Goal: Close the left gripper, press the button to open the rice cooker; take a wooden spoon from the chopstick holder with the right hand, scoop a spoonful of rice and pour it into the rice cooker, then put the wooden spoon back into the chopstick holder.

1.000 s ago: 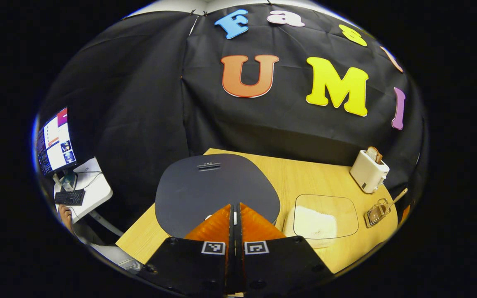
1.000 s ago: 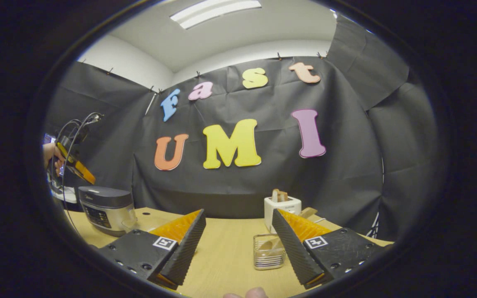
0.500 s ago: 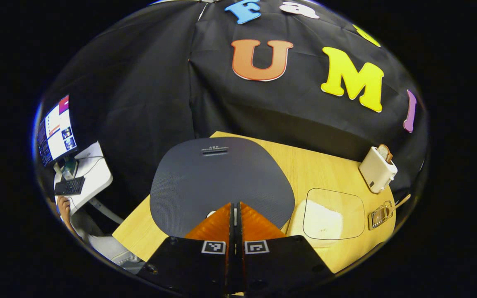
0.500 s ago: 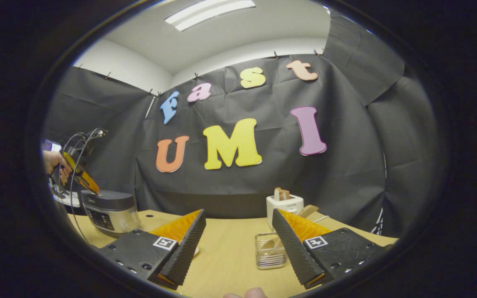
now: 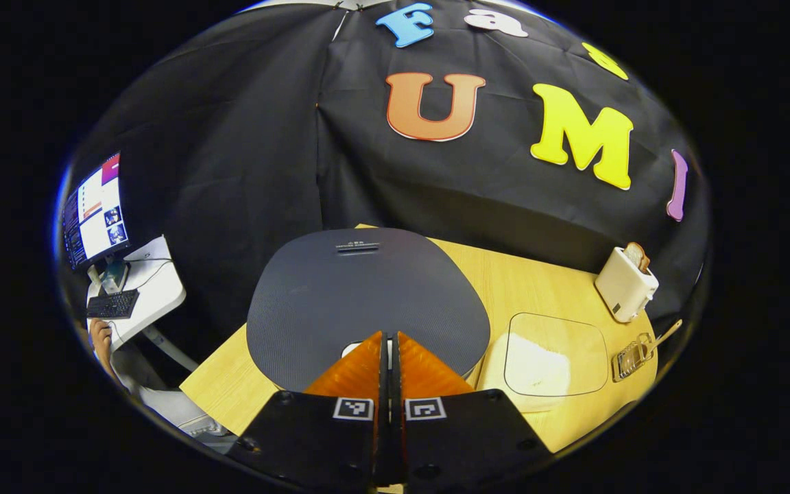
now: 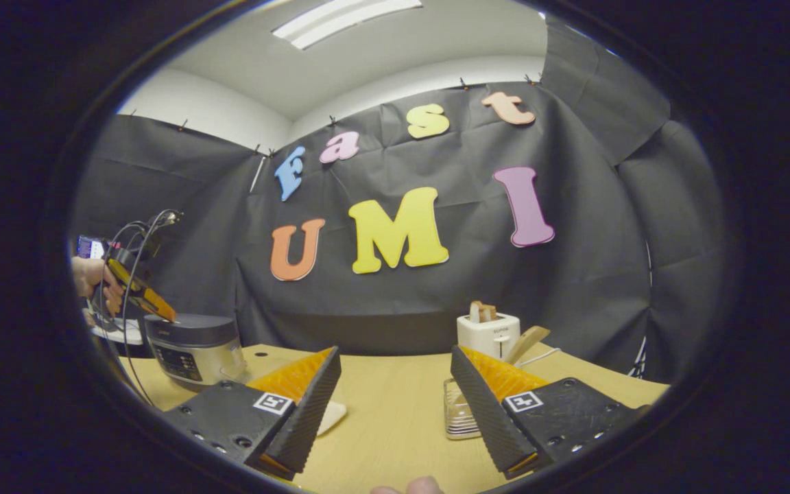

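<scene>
— How's the left hand-held gripper (image 5: pixel 389 339)?

— Pinched right together, no gap between the fingers and nothing in them. Its tips are down on the front of the rice cooker (image 5: pixel 366 302), about where a pale button (image 5: pixel 351 349) peeks out beside them. From the right gripper view you can see it tilted onto the cooker's top edge, a hand (image 6: pixel 93 278) gripping it.

— So the lid's up?

— No, the lid lies flat and shut. I'd say the closing is done and the press is under way; everything else is still to do.

— And the other one?

— The right hand-held gripper (image 6: pixel 395 370) is spread wide and empty, above the surface (image 6: pixel 388 412). The wooden spoon (image 6: pixel 525 343) sits in the chopstick holder (image 6: pixel 460 412), untouched, just beyond its fingers. The rice (image 5: pixel 529 363) waits in a clear container (image 5: pixel 556 353) right of the cooker.

— Any writing?

— Small marks on the cooker's lid vent and on the toaster (image 6: pixel 489 335); too small to read.
</scene>
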Available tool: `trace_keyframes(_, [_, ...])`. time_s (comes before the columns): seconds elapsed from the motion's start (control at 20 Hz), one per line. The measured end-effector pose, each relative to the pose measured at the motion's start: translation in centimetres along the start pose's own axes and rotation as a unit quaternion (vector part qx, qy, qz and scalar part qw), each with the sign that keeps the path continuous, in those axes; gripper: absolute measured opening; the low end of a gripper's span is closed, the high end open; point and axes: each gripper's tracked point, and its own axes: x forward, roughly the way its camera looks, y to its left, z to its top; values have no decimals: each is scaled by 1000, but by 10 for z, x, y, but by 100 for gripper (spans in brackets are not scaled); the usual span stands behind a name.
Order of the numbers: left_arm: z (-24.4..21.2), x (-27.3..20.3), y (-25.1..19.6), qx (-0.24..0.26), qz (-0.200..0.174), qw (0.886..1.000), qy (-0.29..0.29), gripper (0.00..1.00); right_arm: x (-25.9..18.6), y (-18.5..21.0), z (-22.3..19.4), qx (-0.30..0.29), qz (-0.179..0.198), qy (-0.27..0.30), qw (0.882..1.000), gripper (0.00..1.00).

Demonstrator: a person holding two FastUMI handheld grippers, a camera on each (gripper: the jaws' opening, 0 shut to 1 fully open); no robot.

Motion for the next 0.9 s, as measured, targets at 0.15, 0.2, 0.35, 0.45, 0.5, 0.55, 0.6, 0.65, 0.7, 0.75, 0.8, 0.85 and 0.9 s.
trace_keyframes(0.15, [8, -3, 1, -17, -4, 1000, 0, 3, -4, -7, 10, -7, -11, -9, 1000, 92])
trace_keyframes(0.2, [16, -4, 0, -23, -5, 1000, -12, 3, -5, -9, 11, -8, -13, -10, 1000, 96])
trace_keyframes(0.35, [46, -19, 3, -8, 3, 998, -66, 3, -8, -8, 17, -10, -15, -14, 1000, 96])
trace_keyframes(0.45, [64, -35, 0, 19, 3, 995, -100, 11, -10, -8, 27, -15, -17, -25, 999, 92])
trace_keyframes(0.5, [73, -40, -4, 28, 0, 993, -117, 19, -10, -7, 29, -17, -18, -29, 999, 95])
trace_keyframes(0.55, [82, -46, -10, 35, -3, 990, -135, 38, -11, -6, 29, -18, -18, -29, 999, 95])
trace_keyframes(0.6, [91, -53, -11, 41, -3, 987, -156, 57, -11, -6, 29, -16, -17, -28, 999, 95])
trace_keyframes(0.65, [100, -59, -14, 46, -1, 983, -179, 77, -10, -6, 30, -16, -18, -26, 999, 96])
trace_keyframes(0.7, [103, -64, -17, 49, -7, 980, -192, 97, -11, -9, 30, -18, -21, -25, 999, 96])
trace_keyframes(0.75, [102, -68, -23, 51, -15, 979, -194, 100, -11, -11, 31, -20, -26, -24, 999, 96])
trace_keyframes(0.8, [102, -68, -27, 56, -20, 978, -199, 100, -12, -13, 30, -20, -29, -23, 999, 96])
trace_keyframes(0.85, [104, -71, -27, 60, -20, 976, -210, 100, -13, -14, 30, -20, -32, -22, 999, 96])
trace_keyframes(0.9, [106, -75, -29, 63, -20, 973, -222, 100, -14, -16, 30, -20, -33, -21, 999, 96])
